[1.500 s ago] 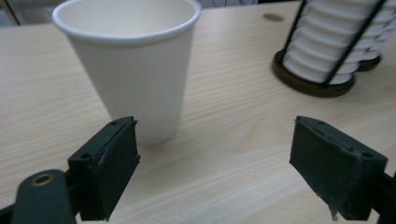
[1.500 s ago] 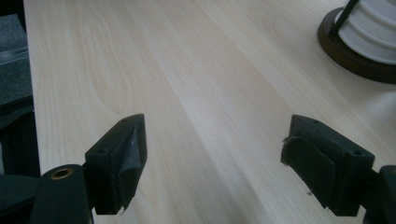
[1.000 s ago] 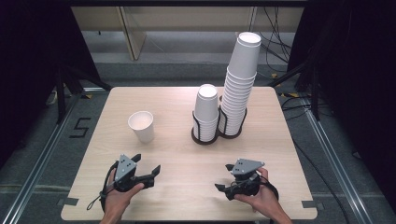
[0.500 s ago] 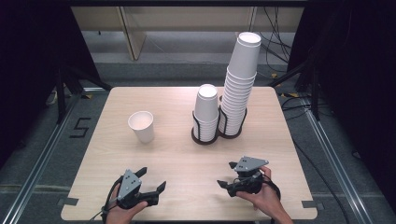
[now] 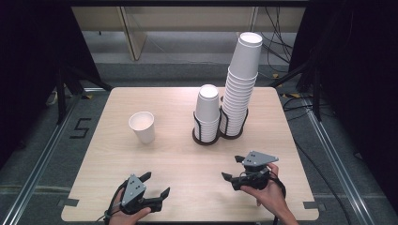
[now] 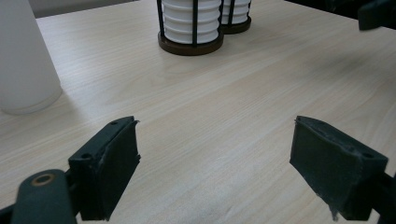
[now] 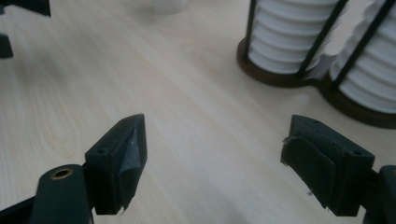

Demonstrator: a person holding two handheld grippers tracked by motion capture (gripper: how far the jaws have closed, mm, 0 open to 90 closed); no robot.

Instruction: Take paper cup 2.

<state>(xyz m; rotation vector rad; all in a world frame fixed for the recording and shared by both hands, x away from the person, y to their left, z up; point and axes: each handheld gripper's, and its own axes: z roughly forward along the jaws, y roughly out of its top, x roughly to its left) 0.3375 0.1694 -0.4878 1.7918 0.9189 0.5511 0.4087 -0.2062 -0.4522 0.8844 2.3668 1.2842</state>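
A single white paper cup (image 5: 142,126) stands upright on the left half of the wooden table (image 5: 159,103); it looms at the left edge of the left gripper view (image 6: 23,60). Two stacks of white cups sit in a black wire double holder (image 5: 206,138): a short stack (image 5: 207,110) and a tall stack (image 5: 241,84). My left gripper (image 5: 156,183) rests by the near table edge, open, with nothing between its pads (image 6: 215,140). My right gripper (image 5: 231,168) is at the near right, also open and empty (image 7: 215,140), pointing toward the holder (image 7: 280,70).
Dark curtains and stands flank the table. The floor behind it carries cables (image 5: 277,42) and a wooden frame (image 5: 131,33). The table's near edge (image 5: 187,219) runs just under both hands.
My left gripper has drawn back toward the near table edge and shifted a little to the right. The right gripper has stayed about where it was.
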